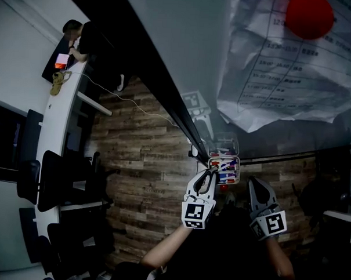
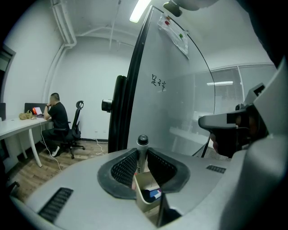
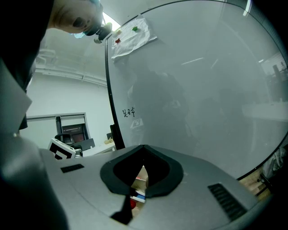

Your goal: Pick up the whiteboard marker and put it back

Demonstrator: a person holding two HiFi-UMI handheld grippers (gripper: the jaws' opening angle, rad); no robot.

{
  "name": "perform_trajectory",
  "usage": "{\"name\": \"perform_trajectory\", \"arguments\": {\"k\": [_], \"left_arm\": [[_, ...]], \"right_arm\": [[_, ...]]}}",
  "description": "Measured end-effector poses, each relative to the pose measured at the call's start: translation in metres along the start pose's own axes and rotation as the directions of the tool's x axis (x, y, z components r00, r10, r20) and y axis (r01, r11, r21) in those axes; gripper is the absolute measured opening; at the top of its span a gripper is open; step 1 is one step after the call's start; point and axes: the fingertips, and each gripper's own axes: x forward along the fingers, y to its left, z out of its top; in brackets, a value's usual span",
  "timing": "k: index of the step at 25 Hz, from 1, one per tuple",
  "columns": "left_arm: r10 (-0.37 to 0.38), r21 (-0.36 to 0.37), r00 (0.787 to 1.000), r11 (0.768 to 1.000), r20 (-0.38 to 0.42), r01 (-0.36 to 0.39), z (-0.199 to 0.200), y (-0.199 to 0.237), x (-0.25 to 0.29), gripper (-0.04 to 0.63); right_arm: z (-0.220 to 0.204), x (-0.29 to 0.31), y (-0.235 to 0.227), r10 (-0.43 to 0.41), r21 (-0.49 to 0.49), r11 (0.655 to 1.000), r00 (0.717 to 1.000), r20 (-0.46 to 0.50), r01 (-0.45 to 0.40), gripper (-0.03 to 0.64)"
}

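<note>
I'm seeing a small clear marker holder (image 1: 224, 158) hanging on the whiteboard (image 1: 185, 44), right at the tips of both claws. It's carrying several markers (image 1: 225, 171), with red and blue bits showing, but I can't get a count. In the left gripper view the holder's pale wall is showing just below the jaws, with a blue-ended marker lying inside.

Two or three handwritten characters (image 2: 158, 83) are sitting on the board, and I can't read them. A printed timetable sheet (image 1: 283, 71) is hanging under a round red magnet (image 1: 309, 17), its print too small to read.

The left claw (image 2: 142, 158) is holding the whiteboard marker (image 2: 142, 141) in a narrow grip, pads pressing on the barrel. The marker is standing upright, its black cap poking above the jaws and its lower end over the holder. I can't tell if it's touching the holder.

The right claw (image 3: 143, 151) is sitting closed, tips meeting, with nothing between them. It's hanging just right of the holder.

A person (image 2: 56, 117) is sitting in an office chair (image 2: 74, 130) at a white counter (image 2: 18, 128), well apart.
</note>
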Motion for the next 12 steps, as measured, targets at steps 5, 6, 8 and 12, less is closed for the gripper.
{"name": "perform_trajectory", "arguments": {"k": [5, 6, 8, 12], "left_arm": [[-0.014, -0.003, 1.000, 1.000, -0.019, 0.014, -0.0034, -0.0005, 0.0042, 0.075], [-0.018, -0.002, 1.000, 1.000, -0.023, 0.018, -0.0040, -0.0007, 0.0049, 0.075], [-0.022, 0.000, 0.999, 1.000, -0.031, 0.022, -0.0051, -0.0007, 0.0056, 0.075], [-0.024, -0.009, 0.999, 1.000, -0.044, 0.023, -0.0084, 0.0011, 0.0060, 0.086]], "right_arm": [[-0.0003, 0.0014, -0.0009, -0.005, -0.006, 1.000, 1.000, -0.010, 0.005, 0.014], [0.0002, 0.0021, -0.0009, -0.005, -0.007, 1.000, 1.000, -0.009, 0.005, 0.014], [0.0010, 0.0032, -0.0003, -0.007, 0.001, 1.000, 1.000, -0.009, 0.007, 0.014], [-0.0009, 0.0040, 0.0007, -0.005, -0.009, 1.000, 1.000, -0.019, 0.004, 0.014]]}}
